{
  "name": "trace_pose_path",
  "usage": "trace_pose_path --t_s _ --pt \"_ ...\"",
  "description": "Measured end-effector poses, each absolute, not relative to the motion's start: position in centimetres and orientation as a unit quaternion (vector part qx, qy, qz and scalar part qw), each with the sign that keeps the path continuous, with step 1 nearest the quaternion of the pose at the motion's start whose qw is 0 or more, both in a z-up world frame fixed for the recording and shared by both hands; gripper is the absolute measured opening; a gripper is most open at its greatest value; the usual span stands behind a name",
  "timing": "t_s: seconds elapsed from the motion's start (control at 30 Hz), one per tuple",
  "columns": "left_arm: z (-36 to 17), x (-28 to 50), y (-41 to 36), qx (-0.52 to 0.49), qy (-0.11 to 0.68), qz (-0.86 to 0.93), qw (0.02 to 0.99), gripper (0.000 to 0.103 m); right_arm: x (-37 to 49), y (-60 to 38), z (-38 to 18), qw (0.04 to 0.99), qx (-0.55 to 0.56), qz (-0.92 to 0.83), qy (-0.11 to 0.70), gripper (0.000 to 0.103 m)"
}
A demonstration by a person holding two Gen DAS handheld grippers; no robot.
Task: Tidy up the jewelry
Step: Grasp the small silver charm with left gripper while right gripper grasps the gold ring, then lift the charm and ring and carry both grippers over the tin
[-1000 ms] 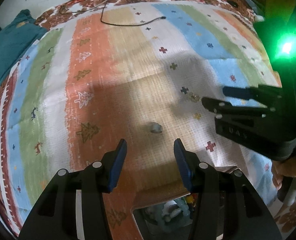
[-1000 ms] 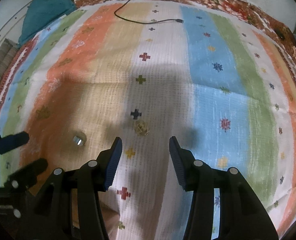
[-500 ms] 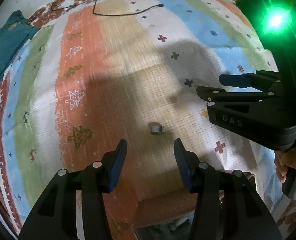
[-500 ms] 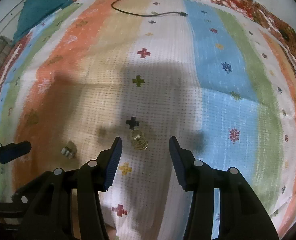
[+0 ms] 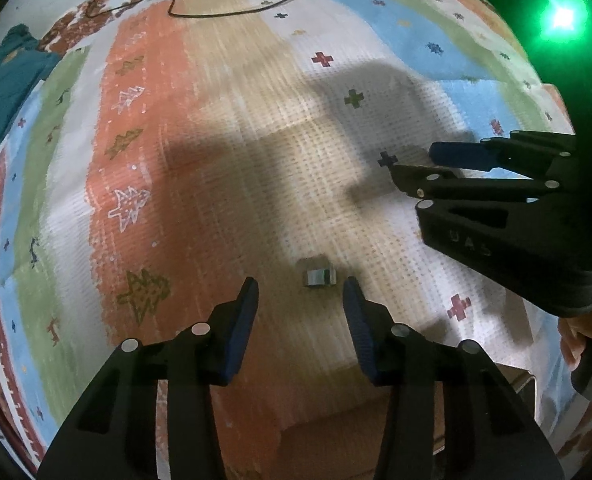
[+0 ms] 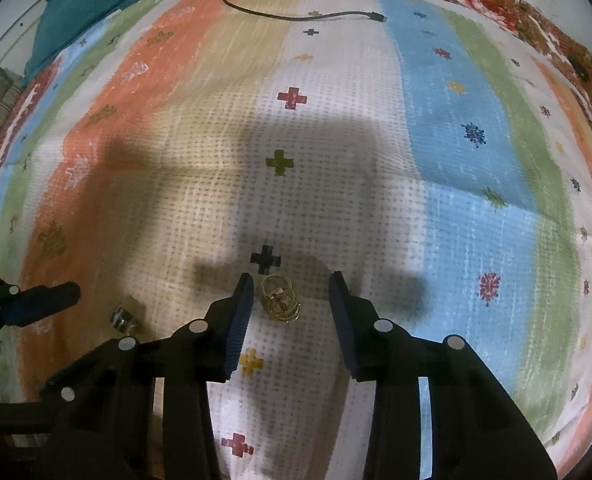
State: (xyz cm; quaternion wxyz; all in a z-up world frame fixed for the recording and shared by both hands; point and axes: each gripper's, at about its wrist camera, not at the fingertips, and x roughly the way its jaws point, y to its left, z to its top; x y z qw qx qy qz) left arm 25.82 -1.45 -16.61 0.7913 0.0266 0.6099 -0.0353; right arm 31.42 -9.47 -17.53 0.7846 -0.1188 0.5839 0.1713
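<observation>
The right tool (image 6: 290,294) stands with its fingers apart, a gold ring cluster (image 6: 280,299) lying between the tips on the striped blanket (image 6: 435,160). A silver ring (image 6: 124,317) sits at nine o'clock from it. The left tool (image 5: 300,296) is likewise spread, that silver ring (image 5: 318,275) at twelve o'clock, just past its tips. A black cable (image 6: 296,14) lies far off at twelve o'clock.
</observation>
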Motion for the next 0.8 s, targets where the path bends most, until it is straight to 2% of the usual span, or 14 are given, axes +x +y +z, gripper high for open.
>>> trace_pose_path --t_s 0.17,0.2,0.27,0.37,0.47,0.8 --pt "-17.3 26.6 -1.5 0.030 0.617 -0.043 0.786 0.042 31.6 -9.8 -17.6 0.785 -0.121 0.166 0.585 0.028" --pt "-17.5 26.6 -1.5 0.032 0.618 -0.043 0.784 0.038 31.8 -10.0 -17.6 0.786 -0.118 0.161 0.586 0.022" --pt "-17.9 26.8 -1.5 0.032 0.623 -0.044 0.780 0.033 31.9 -10.2 -17.7 0.785 -0.115 0.159 0.587 0.018" --pt "-18.3 27.0 -1.7 0.038 0.626 -0.048 0.777 0.029 31.9 -9.9 -17.8 0.786 -0.124 0.161 0.584 0.017" --pt "-18.3 27.1 -1.7 0.035 0.626 -0.049 0.777 0.020 31.9 -9.8 -17.8 0.786 -0.125 0.162 0.583 0.016" --pt "-17.2 26.9 -0.8 0.013 0.621 -0.038 0.783 0.020 31.3 -10.2 -17.3 0.786 -0.123 0.161 0.584 0.016"
